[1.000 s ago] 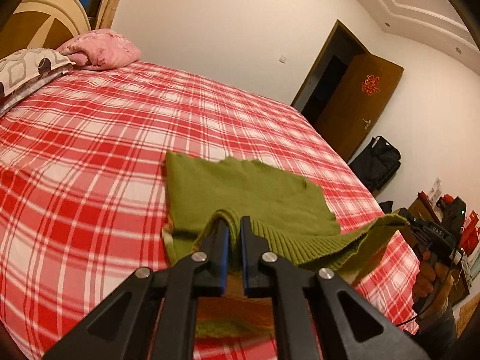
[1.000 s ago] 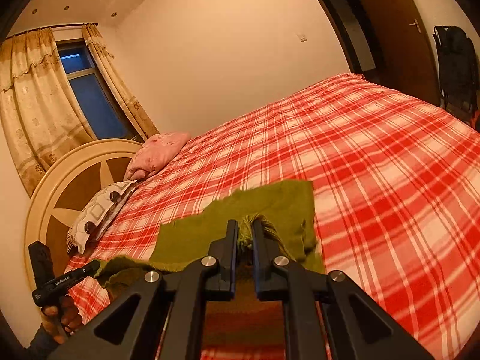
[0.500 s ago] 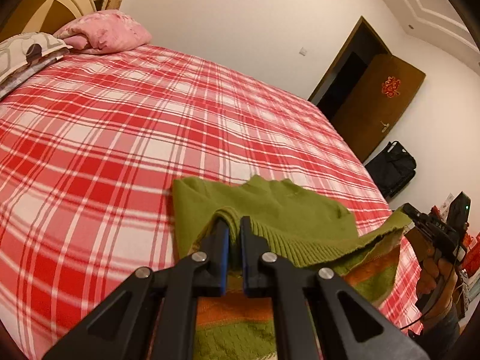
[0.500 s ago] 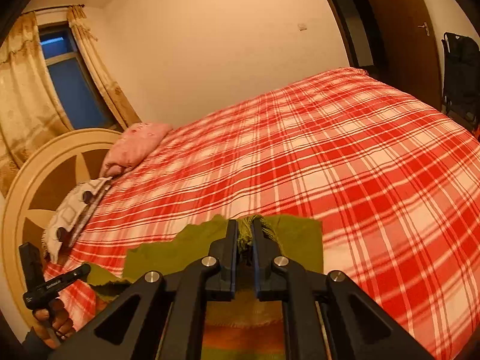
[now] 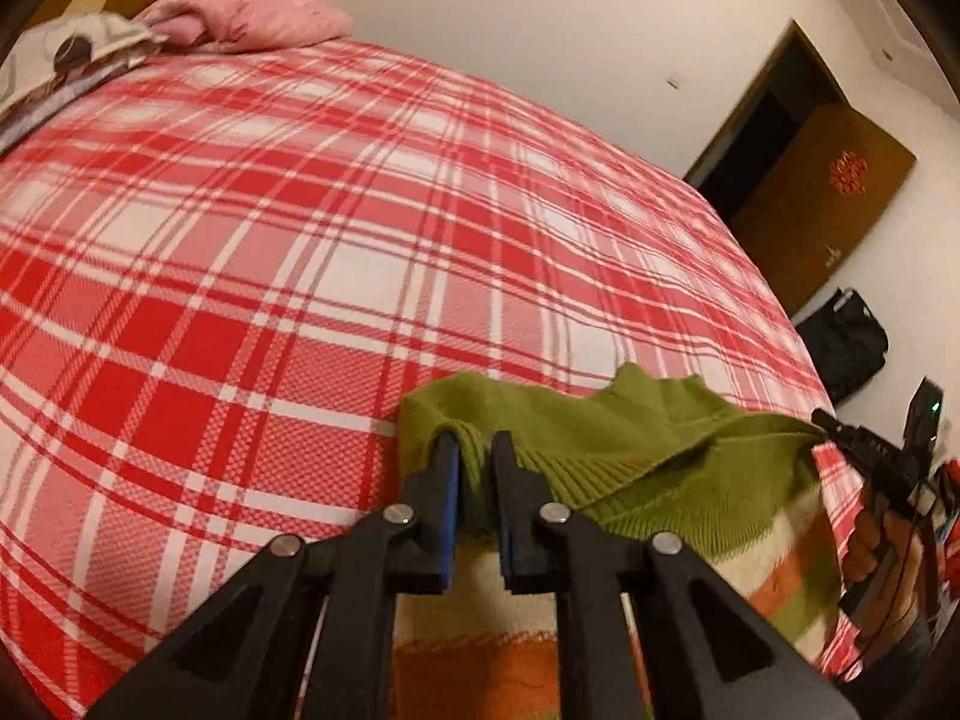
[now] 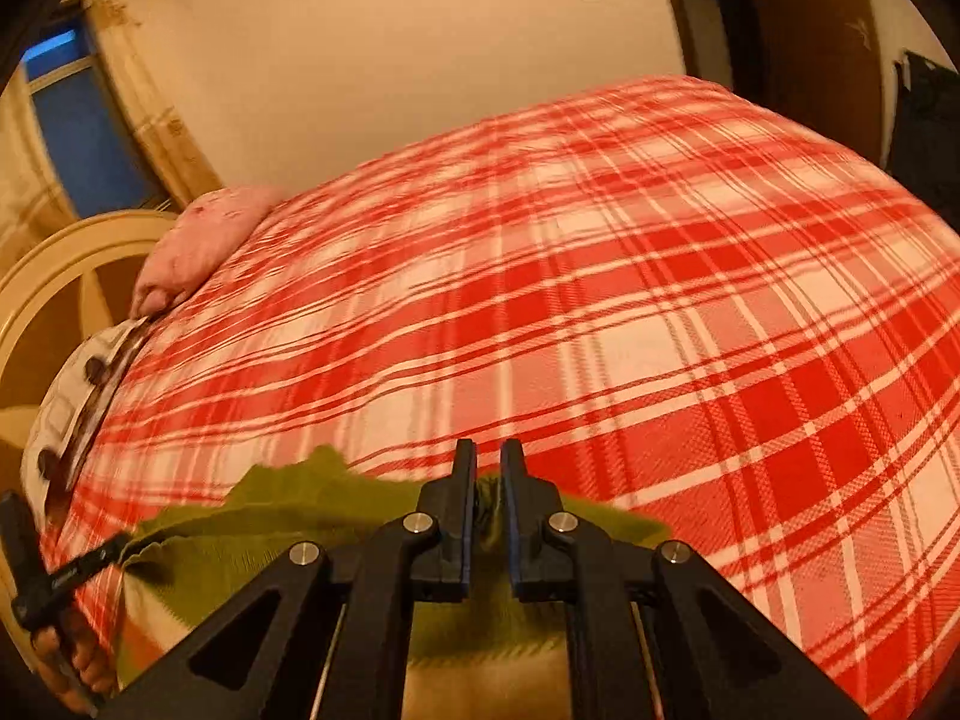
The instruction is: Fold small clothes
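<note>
This is a home bedroom. A wide bed (image 5: 312,228) with a red-and-white plaid cover fills both views, with a pink pillow (image 5: 252,12) and a patterned pillow (image 5: 66,60) lying against a round cream-and-brown headboard (image 6: 54,300). Around it stand plain pale walls, a window (image 6: 78,120) with patterned curtains (image 6: 150,120), a brown wooden door (image 5: 822,204) bearing a red ornament (image 5: 847,173) beside a dark doorway, and a black bag (image 5: 846,342) on the floor by the wall.
</note>
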`<move>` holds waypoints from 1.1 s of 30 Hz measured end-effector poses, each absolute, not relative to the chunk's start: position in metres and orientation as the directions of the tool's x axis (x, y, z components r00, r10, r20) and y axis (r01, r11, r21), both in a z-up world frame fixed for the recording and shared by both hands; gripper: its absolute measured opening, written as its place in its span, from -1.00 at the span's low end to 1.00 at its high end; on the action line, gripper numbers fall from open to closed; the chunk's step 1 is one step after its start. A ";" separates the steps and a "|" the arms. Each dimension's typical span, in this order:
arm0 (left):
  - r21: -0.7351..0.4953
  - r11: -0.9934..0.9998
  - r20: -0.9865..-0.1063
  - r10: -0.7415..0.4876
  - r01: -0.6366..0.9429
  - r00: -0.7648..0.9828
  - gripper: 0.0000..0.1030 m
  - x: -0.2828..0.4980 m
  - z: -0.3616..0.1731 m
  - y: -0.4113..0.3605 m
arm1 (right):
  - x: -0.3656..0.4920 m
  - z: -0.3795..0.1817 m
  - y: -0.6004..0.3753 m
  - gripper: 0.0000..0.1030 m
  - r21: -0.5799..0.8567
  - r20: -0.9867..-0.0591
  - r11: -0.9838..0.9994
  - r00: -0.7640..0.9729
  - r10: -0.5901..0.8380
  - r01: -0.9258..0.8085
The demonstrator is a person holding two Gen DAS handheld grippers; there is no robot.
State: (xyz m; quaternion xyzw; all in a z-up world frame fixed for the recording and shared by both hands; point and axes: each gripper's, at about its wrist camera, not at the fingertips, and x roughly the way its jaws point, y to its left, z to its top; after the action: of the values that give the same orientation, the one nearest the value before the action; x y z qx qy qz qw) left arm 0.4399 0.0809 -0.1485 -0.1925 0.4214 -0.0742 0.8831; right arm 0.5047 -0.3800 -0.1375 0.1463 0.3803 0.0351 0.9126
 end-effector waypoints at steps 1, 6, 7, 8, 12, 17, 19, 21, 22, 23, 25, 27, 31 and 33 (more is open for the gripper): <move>-0.412 0.910 -0.716 -0.301 -0.034 0.630 -0.69 0.440 -0.148 0.082 | 0.508 -0.139 -0.384 -0.60 0.287 -0.689 0.956 0.707 0.157 0.067; -0.362 0.931 -0.683 -0.229 -0.050 0.694 0.15 0.417 -0.127 0.088 | 0.483 -0.131 -0.392 0.06 0.329 -0.662 0.944 0.719 0.212 0.025; -0.350 0.936 -0.671 -0.218 -0.043 0.708 0.19 0.409 -0.123 0.088 | 0.481 -0.130 -0.388 0.06 0.312 -0.668 0.950 0.712 0.214 0.007; -0.333 0.942 -0.670 -0.211 -0.034 0.712 0.19 0.402 -0.122 0.087 | 0.476 -0.130 -0.382 0.06 0.273 -0.679 0.962 0.704 0.207 -0.020; -0.267 0.964 -0.717 -0.196 -0.004 0.669 0.23 0.388 -0.133 0.069 | 0.478 -0.141 -0.357 0.06 0.078 -0.743 0.995 0.662 0.102 -0.067; -0.185 0.983 -0.753 -0.136 -0.008 0.644 0.23 0.388 -0.152 0.056 | 0.502 -0.170 -0.351 -0.74 -0.007 -0.824 1.000 0.566 0.011 -0.030; -0.188 0.982 -0.754 -0.132 -0.019 0.643 0.23 0.389 -0.151 0.057 | 0.501 -0.169 -0.349 -0.89 -0.035 -0.819 0.999 0.573 -0.022 -0.013; -0.165 0.986 -0.742 -0.123 -0.001 0.659 0.24 0.386 -0.146 0.055 | 0.498 -0.167 -0.351 -0.91 -0.068 -0.811 0.998 0.581 -0.066 0.019; -0.140 0.990 -0.738 -0.105 0.001 0.666 0.29 0.384 -0.145 0.053 | 0.497 -0.166 -0.355 -0.92 -0.082 -0.805 0.995 0.586 -0.097 0.051; -0.121 0.993 -0.739 -0.091 0.001 0.668 0.35 0.383 -0.145 0.051 | 0.496 -0.168 -0.365 -0.92 -0.088 -0.801 0.991 0.585 -0.128 0.097; -0.108 0.994 -0.758 -0.087 0.007 0.646 0.37 0.386 -0.151 0.050 | 0.499 -0.178 -0.378 -1.00 -0.096 -0.819 0.985 0.550 -0.161 0.146; -0.101 0.995 -0.774 -0.082 0.006 0.628 0.37 0.387 -0.158 0.050 | 0.496 -0.183 -0.383 -1.00 -0.087 -0.818 0.985 0.554 -0.156 0.149; -0.138 0.990 -0.769 -0.097 -0.017 0.632 0.37 0.378 -0.152 0.058 | 0.482 -0.164 -0.385 -0.99 0.002 -0.799 0.995 0.598 -0.061 0.104; -0.128 0.992 -0.756 -0.092 -0.009 0.648 0.38 0.366 -0.146 0.058 | 0.463 -0.147 -0.383 -0.98 0.030 -0.773 0.997 0.634 -0.025 0.076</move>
State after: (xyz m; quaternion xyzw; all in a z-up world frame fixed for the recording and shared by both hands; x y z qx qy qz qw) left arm 0.3664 0.0579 -0.1458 -0.0602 0.4187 -0.0228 0.9058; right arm 0.4631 -0.3831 -0.1466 0.0299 0.4271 -0.0278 0.9033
